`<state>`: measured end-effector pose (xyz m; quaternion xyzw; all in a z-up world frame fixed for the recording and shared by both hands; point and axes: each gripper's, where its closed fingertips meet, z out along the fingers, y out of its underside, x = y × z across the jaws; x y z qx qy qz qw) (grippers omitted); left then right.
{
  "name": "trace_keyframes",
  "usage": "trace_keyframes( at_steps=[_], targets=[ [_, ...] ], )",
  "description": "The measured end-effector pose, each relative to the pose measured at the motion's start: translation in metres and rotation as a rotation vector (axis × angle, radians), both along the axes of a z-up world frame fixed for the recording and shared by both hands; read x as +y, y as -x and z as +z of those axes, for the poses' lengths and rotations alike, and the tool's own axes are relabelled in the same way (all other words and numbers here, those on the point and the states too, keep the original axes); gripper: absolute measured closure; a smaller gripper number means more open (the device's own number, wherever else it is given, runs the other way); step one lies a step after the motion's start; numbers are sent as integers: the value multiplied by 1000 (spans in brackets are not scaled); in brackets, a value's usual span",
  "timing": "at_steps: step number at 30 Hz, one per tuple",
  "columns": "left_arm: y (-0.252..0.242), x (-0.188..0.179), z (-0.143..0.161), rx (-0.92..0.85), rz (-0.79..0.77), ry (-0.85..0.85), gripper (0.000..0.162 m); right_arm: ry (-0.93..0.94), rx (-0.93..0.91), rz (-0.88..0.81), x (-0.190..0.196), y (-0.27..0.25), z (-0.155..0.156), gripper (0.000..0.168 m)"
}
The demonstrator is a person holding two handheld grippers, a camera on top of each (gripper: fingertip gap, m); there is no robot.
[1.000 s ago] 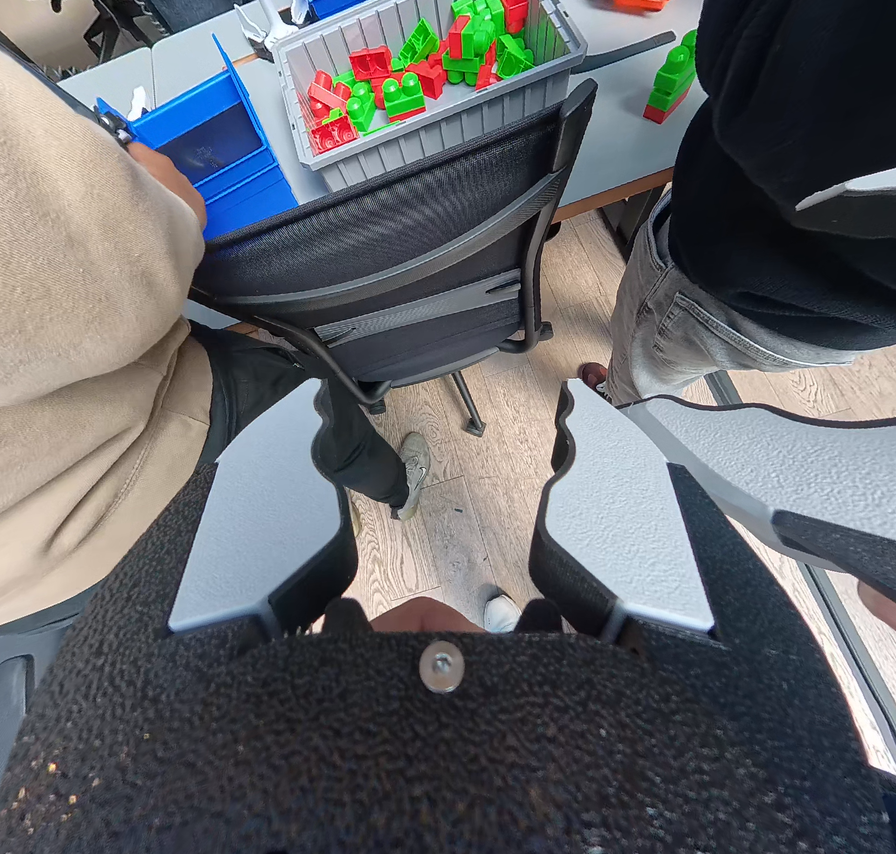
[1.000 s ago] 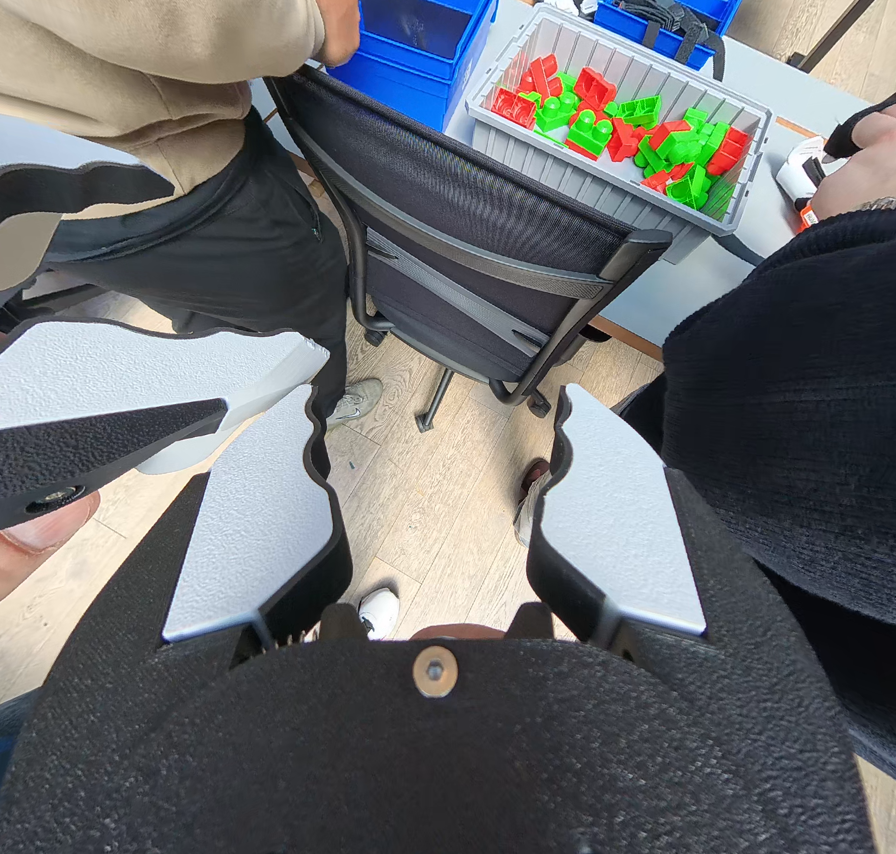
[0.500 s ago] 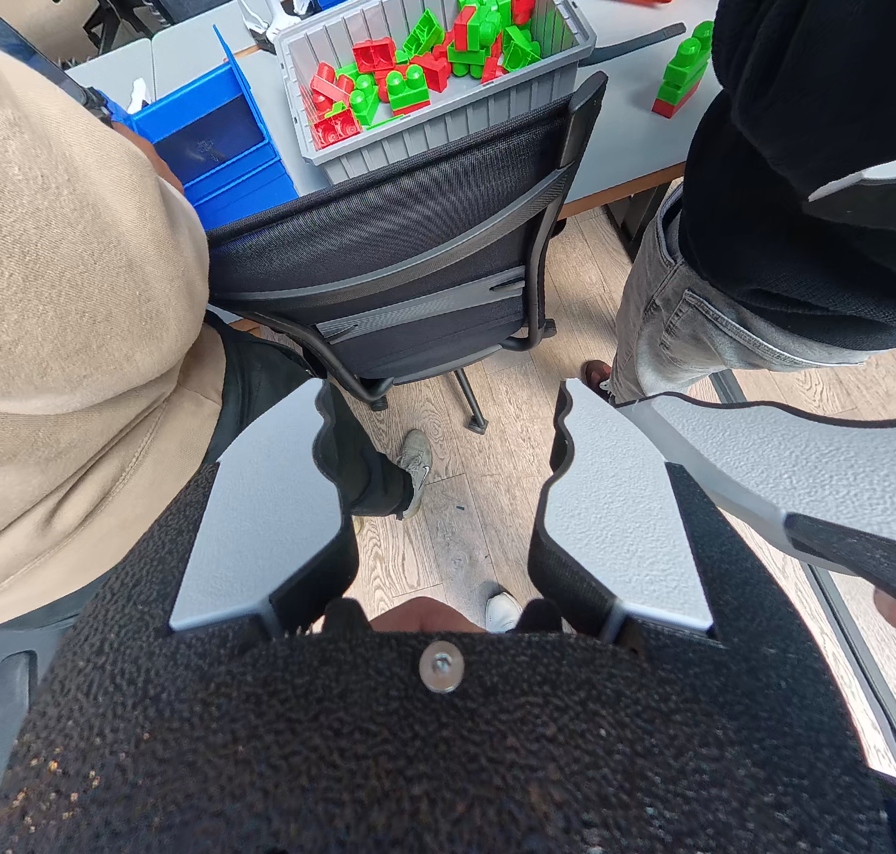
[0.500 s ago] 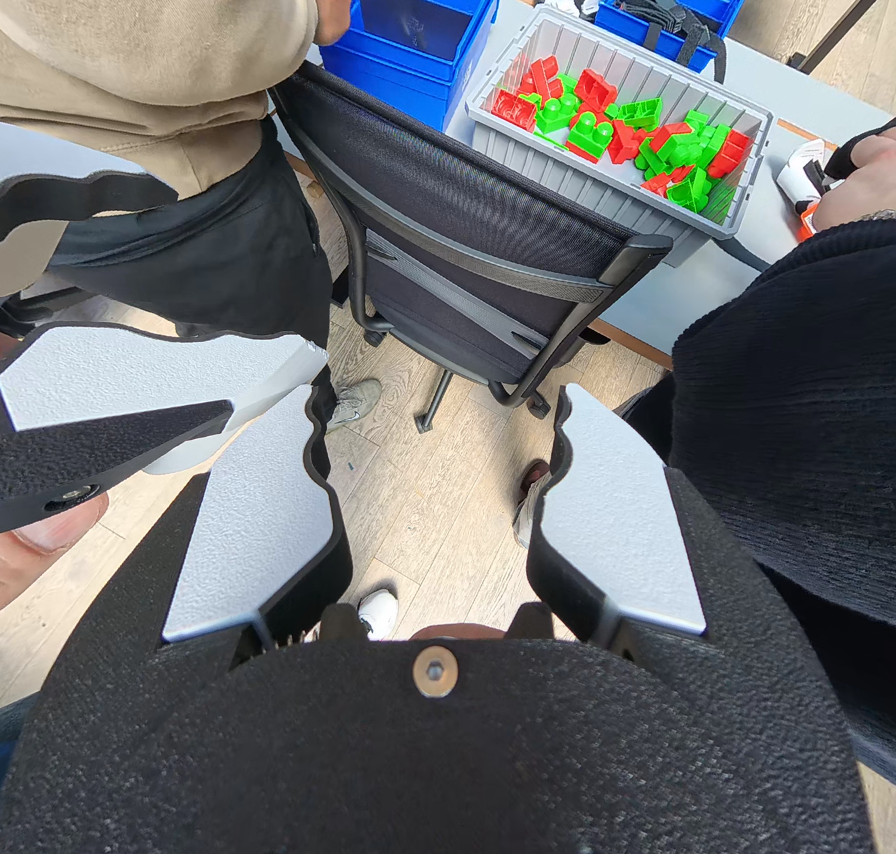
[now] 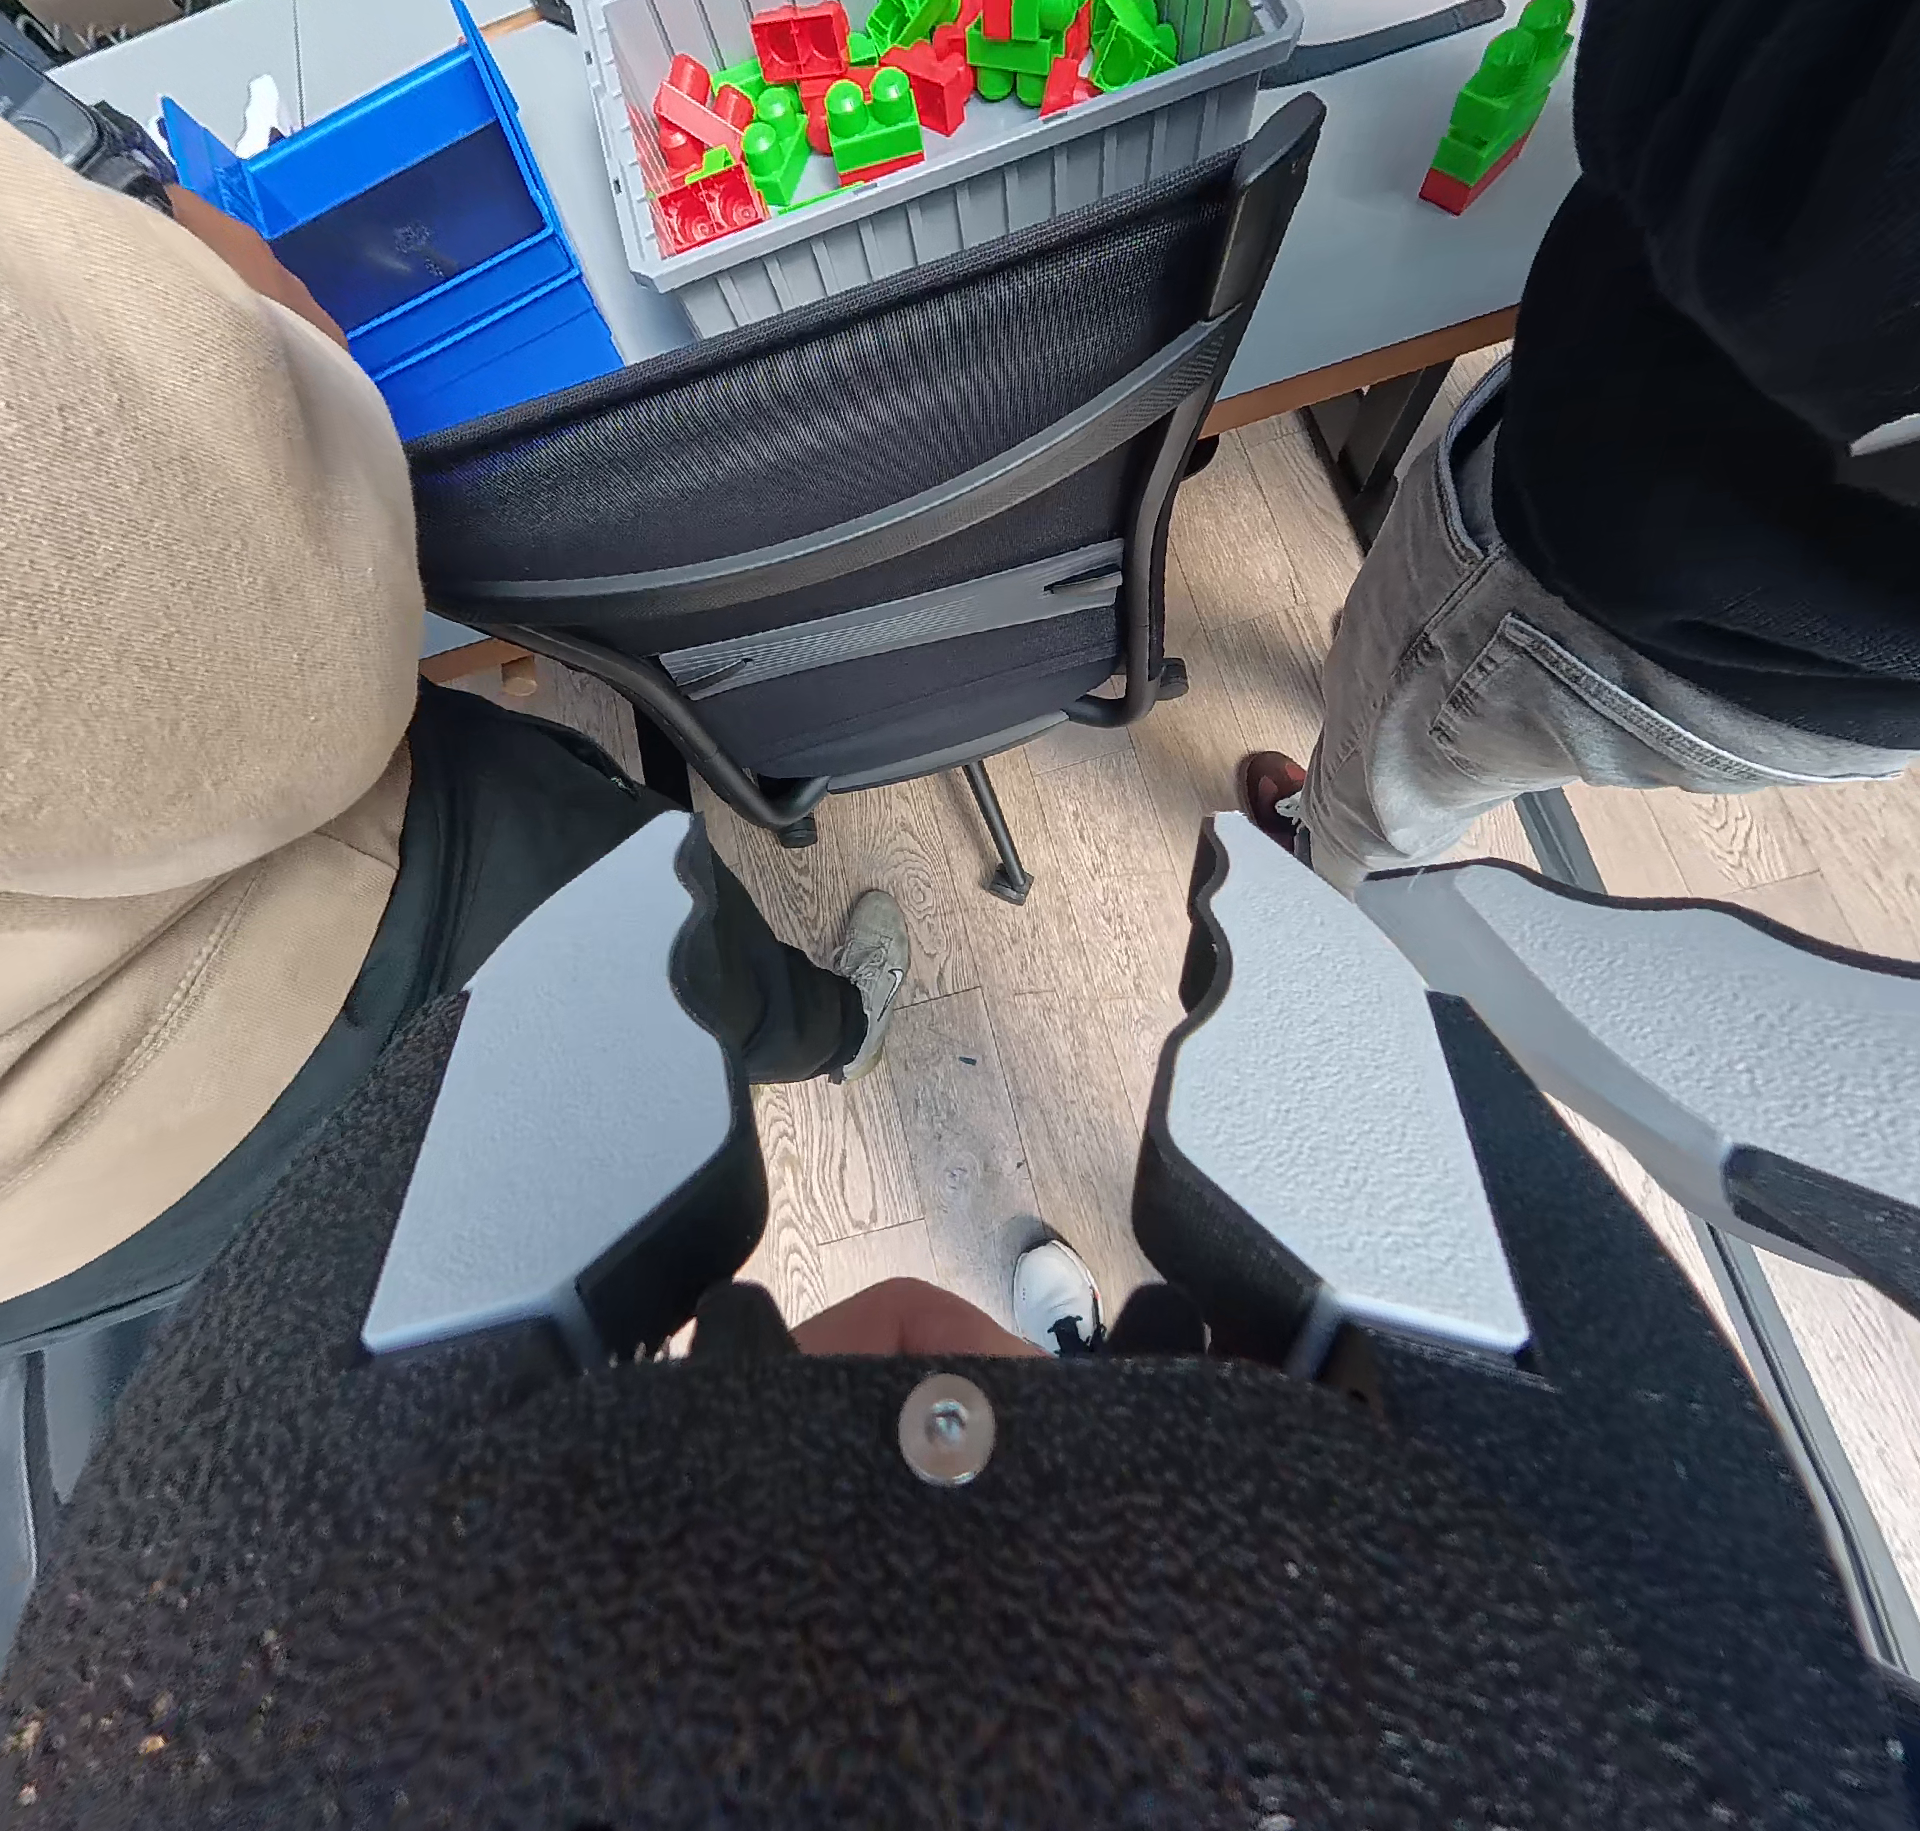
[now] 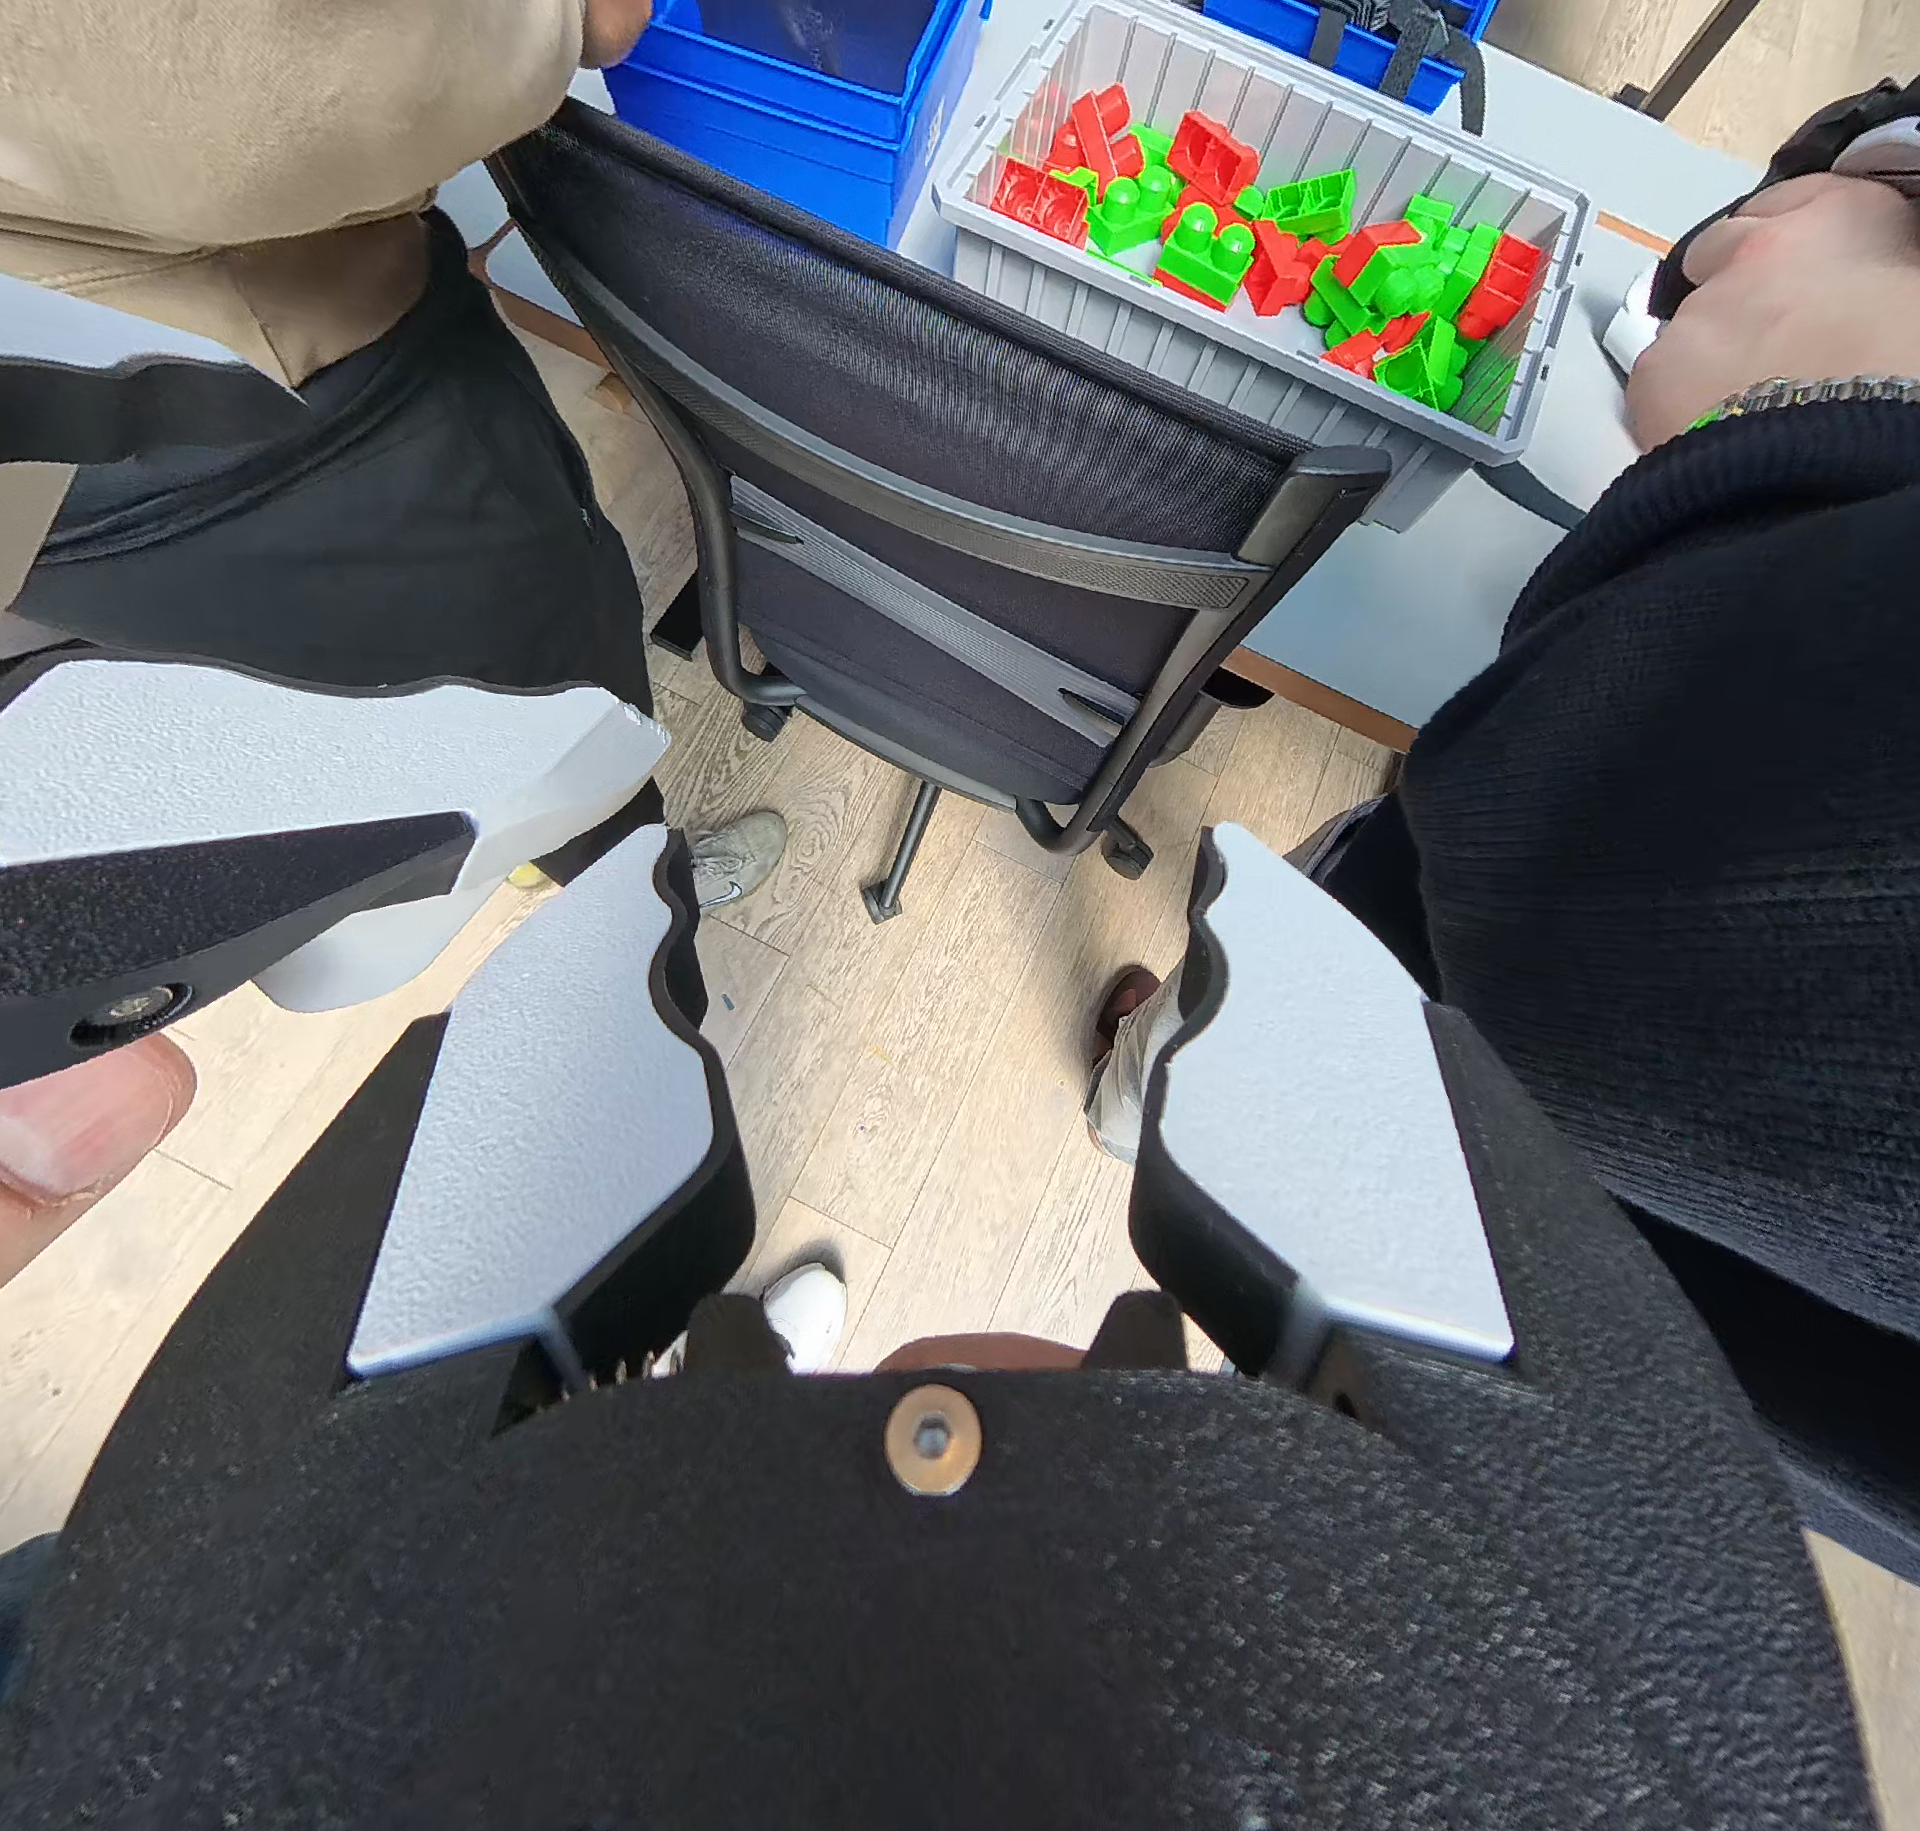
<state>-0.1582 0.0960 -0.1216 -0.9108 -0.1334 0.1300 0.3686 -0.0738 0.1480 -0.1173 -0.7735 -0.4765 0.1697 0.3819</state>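
My left gripper (image 5: 945, 846) is open and empty, held high above the wooden floor behind a black mesh office chair (image 5: 831, 493). My right gripper (image 6: 935, 851) is open and empty too, beside the left one; each shows at the edge of the other's view, the right one (image 5: 1621, 1012) and the left one (image 6: 312, 805). Beyond the chair a grey ribbed bin (image 5: 1216, 119) on a grey table holds several red and green toy bricks (image 5: 873, 129). The bin also shows in the right wrist view (image 6: 1195, 347).
A person in a beige top (image 5: 177, 638) stands close on the left, a person in a black sweater and grey jeans (image 5: 1714, 327) on the right. Blue bins (image 5: 416, 223) sit left of the grey bin. A green and red brick stack (image 5: 1491, 108) stands on the table.
Both grippers have moved forward toward the chair and table, so the bin and chair look larger. The jaws have stayed open.
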Motion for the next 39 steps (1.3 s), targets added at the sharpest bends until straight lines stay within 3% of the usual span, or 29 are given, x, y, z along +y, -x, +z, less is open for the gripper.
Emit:
trace_keyframes(
  at_steps=[10,27,39],
  targets=[
    [0,5,6,26,11,8,75,3,-4,5,-2,0,1,77],
    [5,8,46,155,40,-41,76,-111,36,-89,18,10,43,78],
    [7,14,53,172,38,-56,76,-118,37,-91,23,14,46,78]
  ],
)
